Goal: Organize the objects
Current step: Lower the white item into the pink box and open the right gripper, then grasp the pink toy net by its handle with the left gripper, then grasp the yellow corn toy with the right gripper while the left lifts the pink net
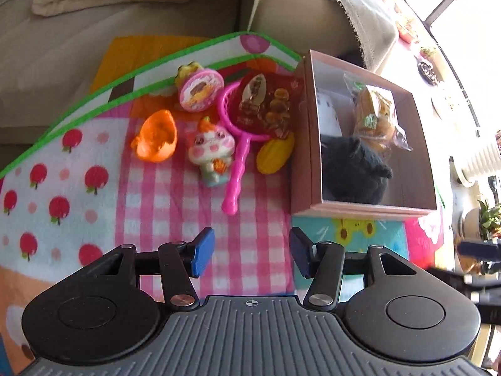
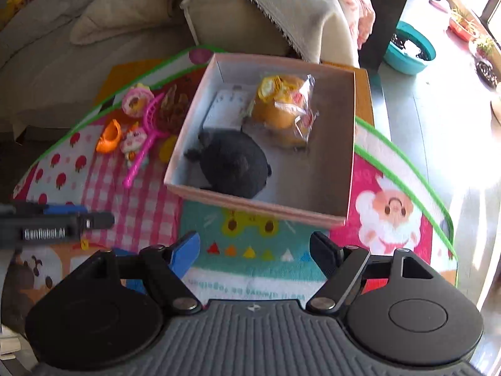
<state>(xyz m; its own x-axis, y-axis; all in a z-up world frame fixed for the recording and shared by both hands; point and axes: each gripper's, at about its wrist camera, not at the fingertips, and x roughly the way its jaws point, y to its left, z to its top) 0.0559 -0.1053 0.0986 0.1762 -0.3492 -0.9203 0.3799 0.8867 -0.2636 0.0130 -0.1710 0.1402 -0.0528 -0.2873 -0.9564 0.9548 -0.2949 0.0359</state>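
A pink cardboard box stands on a colourful play mat. Inside lie a black plush toy, a wrapped bun and a white card. Left of the box lie a pink toy net, a red snack packet, a yellow toy, a white cartoon figure, an orange shell and a round pink toy. My left gripper is open and empty above the mat. My right gripper is open and empty in front of the box.
A beige sofa with cushions runs behind the mat. A draped blanket covers its arm. A teal bowl and potted plants stand on the sunlit floor to the right. The left gripper shows at the right wrist view's left edge.
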